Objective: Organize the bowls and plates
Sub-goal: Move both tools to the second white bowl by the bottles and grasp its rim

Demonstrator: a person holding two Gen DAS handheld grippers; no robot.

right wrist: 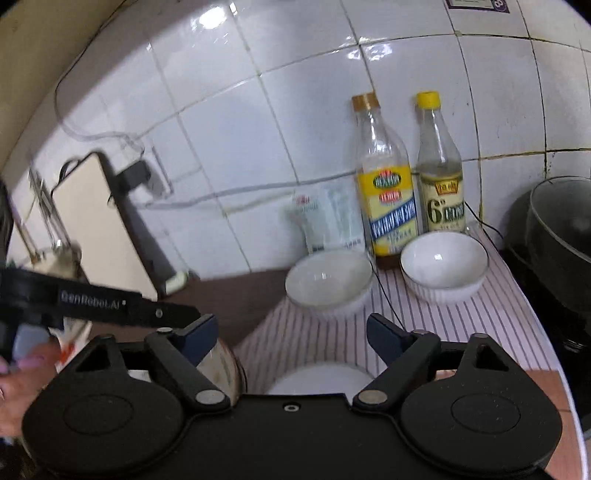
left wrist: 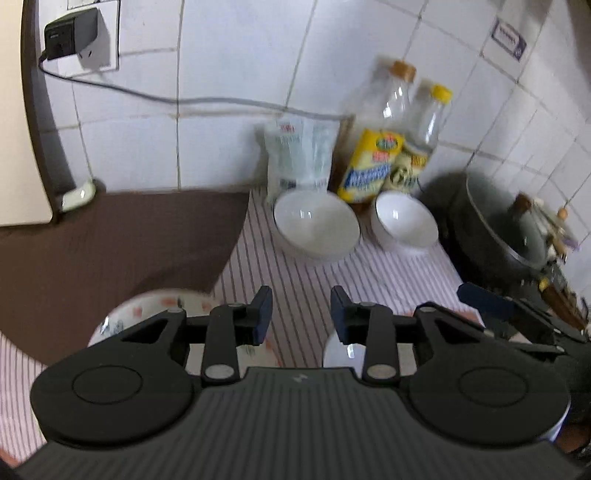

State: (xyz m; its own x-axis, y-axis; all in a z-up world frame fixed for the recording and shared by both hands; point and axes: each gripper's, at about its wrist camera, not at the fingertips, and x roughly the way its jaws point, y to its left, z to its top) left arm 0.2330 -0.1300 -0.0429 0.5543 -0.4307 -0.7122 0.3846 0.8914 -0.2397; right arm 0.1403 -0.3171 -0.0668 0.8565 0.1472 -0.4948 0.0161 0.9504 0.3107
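Two empty white bowls stand side by side on the striped cloth (left wrist: 310, 291) near the wall: a wider bowl (left wrist: 316, 223) (right wrist: 328, 282) and a smaller bowl (left wrist: 404, 223) (right wrist: 443, 264). My left gripper (left wrist: 301, 314) hovers above the cloth in front of them, open with nothing between its fingers. Below its left finger lies a patterned dish (left wrist: 147, 310) (right wrist: 221, 365), and below its right finger a plain white dish (left wrist: 340, 350) (right wrist: 321, 378). My right gripper (right wrist: 291, 332) is open and empty over the white dish. Both dishes are largely hidden by the grippers.
Two labelled glass bottles (right wrist: 388, 199) (right wrist: 441, 184) and a white bag (left wrist: 299, 155) stand against the tiled wall behind the bowls. A dark pot with a glass lid (left wrist: 498, 236) sits at the right. A brown mat (left wrist: 110, 251) and a plugged-in charger (left wrist: 70, 35) are at the left.
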